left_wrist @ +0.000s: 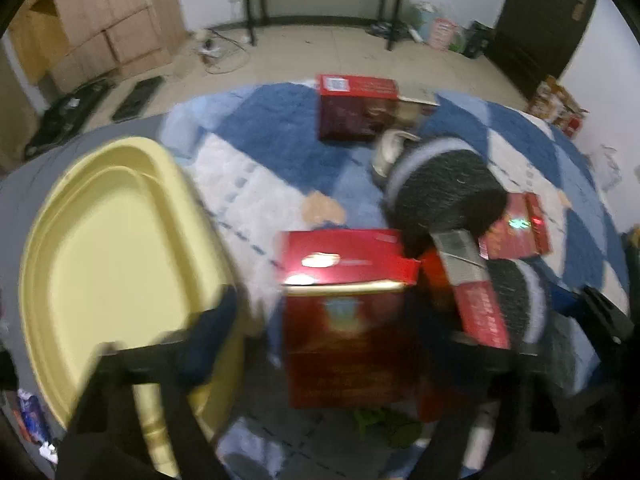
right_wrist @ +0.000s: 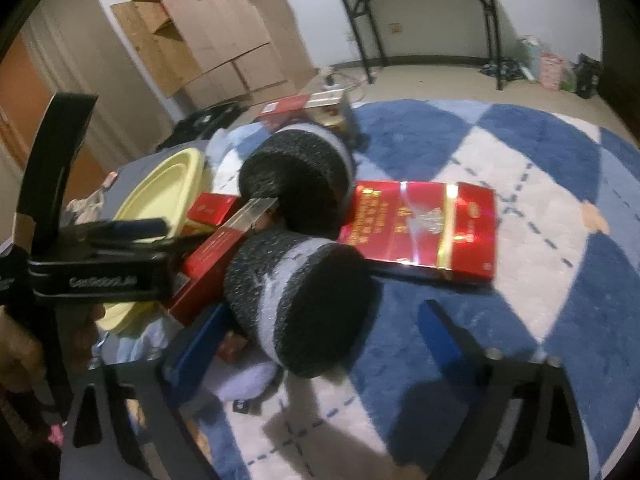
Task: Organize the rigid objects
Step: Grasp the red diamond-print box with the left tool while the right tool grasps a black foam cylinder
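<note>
A red box with a gold band [left_wrist: 348, 332] stands on the rug between the fingers of my left gripper [left_wrist: 320, 320]. Its jaws are open; a gap shows between the left pad [left_wrist: 212, 336] and the box. A black cylinder with a pale grey band [right_wrist: 304, 308] lies between the fingers of my right gripper [right_wrist: 326, 308], also open, with room on the right side. A second such cylinder [right_wrist: 296, 172] lies behind it. A flat red box [right_wrist: 424, 228] lies to the right, a narrow red box [right_wrist: 216, 256] to the left. Another red box [left_wrist: 356, 108] stands farther off.
A pale yellow oval tray [left_wrist: 100, 260] sits at the left on a grey surface. The blue and white checked rug [right_wrist: 500, 152] spreads to the right. Cardboard boxes [right_wrist: 208, 40] and a black-legged table [right_wrist: 432, 20] stand by the far wall. A hand [right_wrist: 16, 344] shows at lower left.
</note>
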